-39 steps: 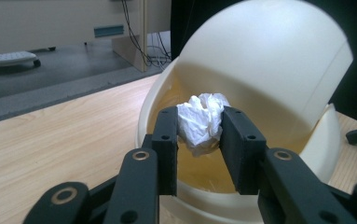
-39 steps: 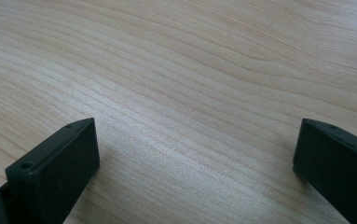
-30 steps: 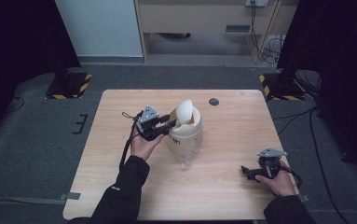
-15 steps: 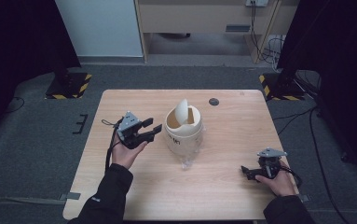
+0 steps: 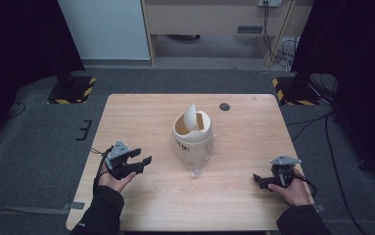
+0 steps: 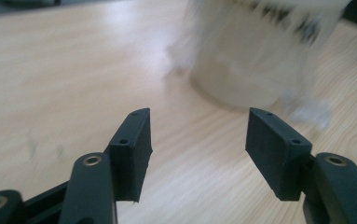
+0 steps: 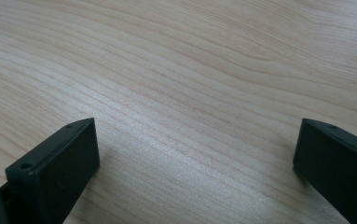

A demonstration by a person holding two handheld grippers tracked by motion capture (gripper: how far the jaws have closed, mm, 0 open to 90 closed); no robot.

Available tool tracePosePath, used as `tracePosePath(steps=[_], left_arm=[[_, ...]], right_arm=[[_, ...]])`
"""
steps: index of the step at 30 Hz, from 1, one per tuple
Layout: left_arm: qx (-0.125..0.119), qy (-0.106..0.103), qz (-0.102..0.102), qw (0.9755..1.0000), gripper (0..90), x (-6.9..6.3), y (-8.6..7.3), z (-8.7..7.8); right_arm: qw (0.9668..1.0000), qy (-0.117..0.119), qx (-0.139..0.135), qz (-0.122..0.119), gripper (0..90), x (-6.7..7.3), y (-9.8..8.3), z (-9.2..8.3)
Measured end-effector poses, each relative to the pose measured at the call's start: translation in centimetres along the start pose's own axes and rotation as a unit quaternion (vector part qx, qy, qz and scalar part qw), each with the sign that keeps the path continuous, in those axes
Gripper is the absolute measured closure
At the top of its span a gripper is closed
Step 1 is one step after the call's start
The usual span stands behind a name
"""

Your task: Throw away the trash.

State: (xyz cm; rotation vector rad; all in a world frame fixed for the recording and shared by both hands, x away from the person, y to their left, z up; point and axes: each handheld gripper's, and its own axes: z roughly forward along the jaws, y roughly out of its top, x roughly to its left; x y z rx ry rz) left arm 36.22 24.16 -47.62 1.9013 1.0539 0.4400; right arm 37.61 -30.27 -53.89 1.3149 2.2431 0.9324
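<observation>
A small cream-white bin [image 5: 193,138] with a tilted swing lid [image 5: 191,115] stands at the middle of the wooden table [image 5: 146,112]. A scrap of clear plastic [image 5: 196,171] lies at its near side. My left gripper [image 5: 143,162] is open, low over the table's near left, pointing toward the bin, nothing between its jaws. In the left gripper view the bin [image 6: 255,51] is blurred ahead beyond the left gripper [image 6: 197,140]. My right gripper [image 5: 257,179] rests near the front right, open and empty; in the right gripper view the right gripper [image 7: 195,154] frames bare wood.
A small dark round disc [image 5: 224,106] sits near the table's far edge. Black stands with yellow-striped bases [image 5: 72,90] flank the table on the grey floor. A cabinet and cables [image 5: 273,29] are behind.
My left gripper has pulled away from the bin's lid, moving left and toward the near edge, and is open. The lid is left tilted. The right gripper has stayed put.
</observation>
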Motion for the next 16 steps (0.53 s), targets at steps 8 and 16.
tracePosePath(steps=[8, 16], left_arm=[[0.085, 0.062, 0.019, 0.9943, 25.6, 2.2, -2.8, -0.2], [0.12, 0.078, 0.014, 0.9896, 16.3, 3.0, -3.9, 0.5]], right_arm=[[1.0, 0.001, 0.001, -0.002, 0.6, 0.0, 0.0, 0.0], [1.0, 0.002, 0.001, -0.002, 0.6, 0.0, 0.0, 0.0]])
